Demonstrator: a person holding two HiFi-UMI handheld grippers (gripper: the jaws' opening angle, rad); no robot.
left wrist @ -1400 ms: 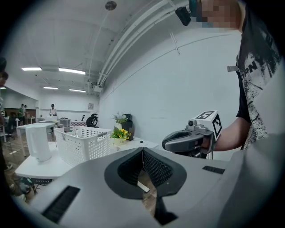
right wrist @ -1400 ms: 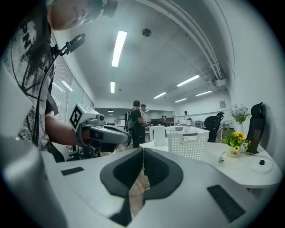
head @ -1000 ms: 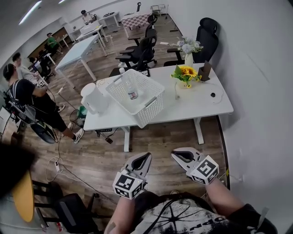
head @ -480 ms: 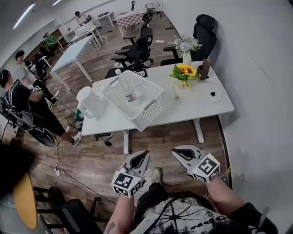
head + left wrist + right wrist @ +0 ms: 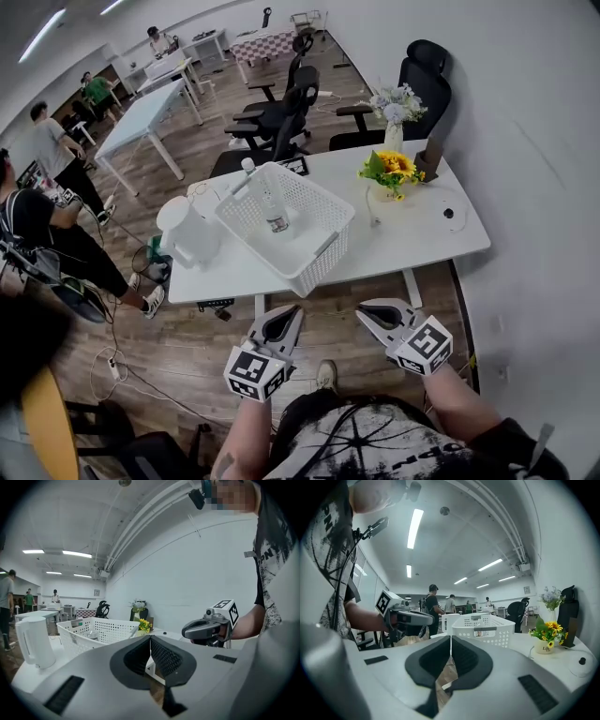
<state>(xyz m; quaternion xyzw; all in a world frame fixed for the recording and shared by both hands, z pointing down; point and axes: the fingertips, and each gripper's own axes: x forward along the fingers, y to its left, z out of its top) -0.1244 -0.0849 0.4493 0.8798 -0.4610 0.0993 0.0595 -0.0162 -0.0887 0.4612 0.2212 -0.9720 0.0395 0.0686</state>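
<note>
Short of the white table's (image 5: 422, 234) near edge, over the wooden floor (image 5: 187, 347), the left gripper (image 5: 291, 313) and right gripper (image 5: 366, 311) hang side by side, each with its jaws pressed together on nothing. On the table, nearest the left gripper, stands a white basket (image 5: 323, 251) with a bottle (image 5: 274, 212) inside. A kettle (image 5: 187, 232) stands at the table's left end, and a pot of sunflowers (image 5: 391, 171) toward its right end.

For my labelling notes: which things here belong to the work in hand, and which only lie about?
Likely in hand: left gripper, right gripper, both shut, empty; white basket, bottle in it.
Lying about: kettle, sunflower pot, flower vase, office chairs.
</note>
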